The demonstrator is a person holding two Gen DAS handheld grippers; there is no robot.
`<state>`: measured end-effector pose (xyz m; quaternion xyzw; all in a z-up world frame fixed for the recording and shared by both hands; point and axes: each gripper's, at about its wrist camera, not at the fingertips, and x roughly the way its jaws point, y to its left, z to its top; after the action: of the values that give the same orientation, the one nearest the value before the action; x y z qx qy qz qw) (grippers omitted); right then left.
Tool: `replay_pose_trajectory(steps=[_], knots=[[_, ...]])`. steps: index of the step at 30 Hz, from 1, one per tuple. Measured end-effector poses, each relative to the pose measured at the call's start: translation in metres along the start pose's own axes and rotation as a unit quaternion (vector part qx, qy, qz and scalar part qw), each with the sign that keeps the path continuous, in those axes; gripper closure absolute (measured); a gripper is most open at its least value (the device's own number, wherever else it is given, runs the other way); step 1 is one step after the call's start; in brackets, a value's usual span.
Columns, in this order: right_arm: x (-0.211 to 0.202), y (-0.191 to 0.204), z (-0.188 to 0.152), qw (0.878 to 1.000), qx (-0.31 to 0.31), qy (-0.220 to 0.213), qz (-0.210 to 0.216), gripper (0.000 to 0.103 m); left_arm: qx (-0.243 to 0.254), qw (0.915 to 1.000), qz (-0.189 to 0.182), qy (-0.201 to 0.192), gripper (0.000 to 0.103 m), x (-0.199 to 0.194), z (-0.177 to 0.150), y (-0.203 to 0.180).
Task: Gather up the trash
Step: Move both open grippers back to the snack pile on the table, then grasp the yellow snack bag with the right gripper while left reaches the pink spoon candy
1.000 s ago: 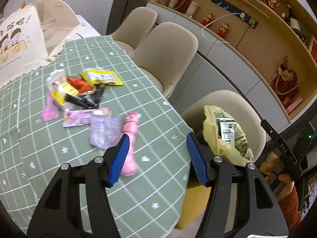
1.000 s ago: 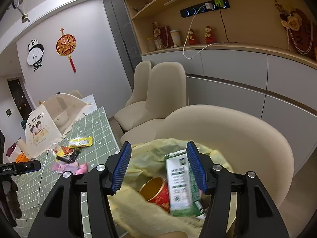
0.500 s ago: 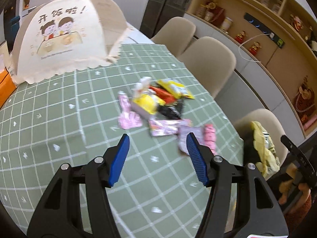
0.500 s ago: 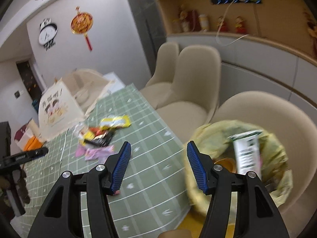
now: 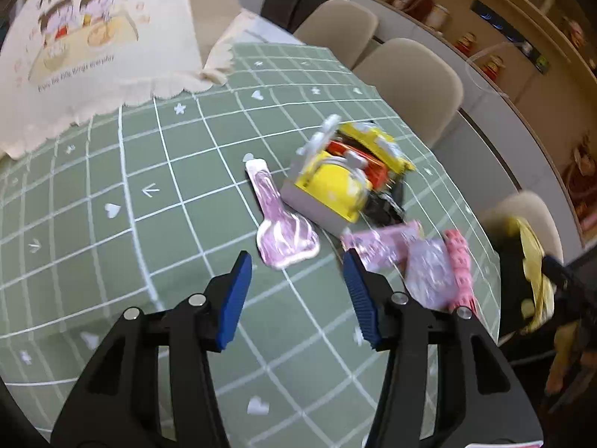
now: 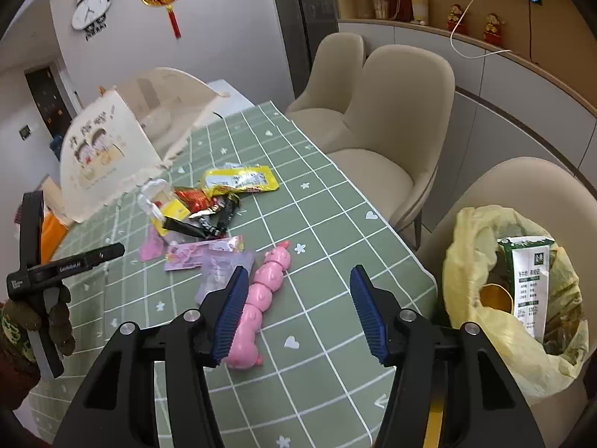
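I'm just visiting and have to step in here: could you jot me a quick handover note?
Left gripper: nothing held, jaws closing, above the pink wrapper.
Right gripper: open, holding nothing, over the table by the pink toy.
Done: carton and a can already in the yellow bag on the chair.
Left: the wrapper pile on the table.

Yellow trash bag [image 6: 481,261]: lower part hidden behind the right gripper's arm.
Green-and-white carton [image 6: 530,280]: bottom sunk inside the bag, print too small to read.
Pink caterpillar-shaped wrapper [image 6: 261,291]: partly covered by a blue finger pad.
Wrapper pile [image 5: 347,175]: motion-blurred, labels illegible.
Food cover [image 5: 93,48]: cropped at frame edge.
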<state>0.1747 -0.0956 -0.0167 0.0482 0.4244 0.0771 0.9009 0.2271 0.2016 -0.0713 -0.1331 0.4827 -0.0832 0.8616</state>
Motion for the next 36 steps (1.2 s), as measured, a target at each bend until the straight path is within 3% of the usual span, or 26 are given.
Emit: replay_pose_trajectory(steps=[8,14,23,27,28,30,36], knots=[[0.056,0.018,0.012,0.999,-0.017,0.045,-0.003,0.049,-0.057,0.9979,0.026,0.015,0.055,0.045,0.014,0.009],[0.088,0.031,0.03,0.998,-0.009,0.063,0.023,0.049,-0.014,0.9985,0.046,0.025,0.061,0.049,0.018,-0.001],[0.166,0.081,0.121,0.997,-0.006,0.061,0.047,0.049,0.019,0.9977,0.004,0.064,0.061,0.034,-0.003,0.006],[0.22,0.104,0.149,0.993,-0.016,0.105,0.059,0.055,0.032,0.9972,0.006,0.067,0.06,0.027,-0.015,0.007],[0.23,0.108,0.152,0.992,-0.022,0.111,0.06,0.063,0.031,0.9973,0.005,0.067,0.061,0.025,-0.016,0.008],[0.241,0.11,0.151,0.989,-0.036,0.13,0.058,0.07,0.025,0.9977,0.004,0.063,0.061,0.021,-0.018,0.011],[0.216,0.101,0.122,0.98,-0.093,0.15,0.095,0.072,0.016,0.9987,0.01,0.047,0.061,0.017,-0.011,0.02]])
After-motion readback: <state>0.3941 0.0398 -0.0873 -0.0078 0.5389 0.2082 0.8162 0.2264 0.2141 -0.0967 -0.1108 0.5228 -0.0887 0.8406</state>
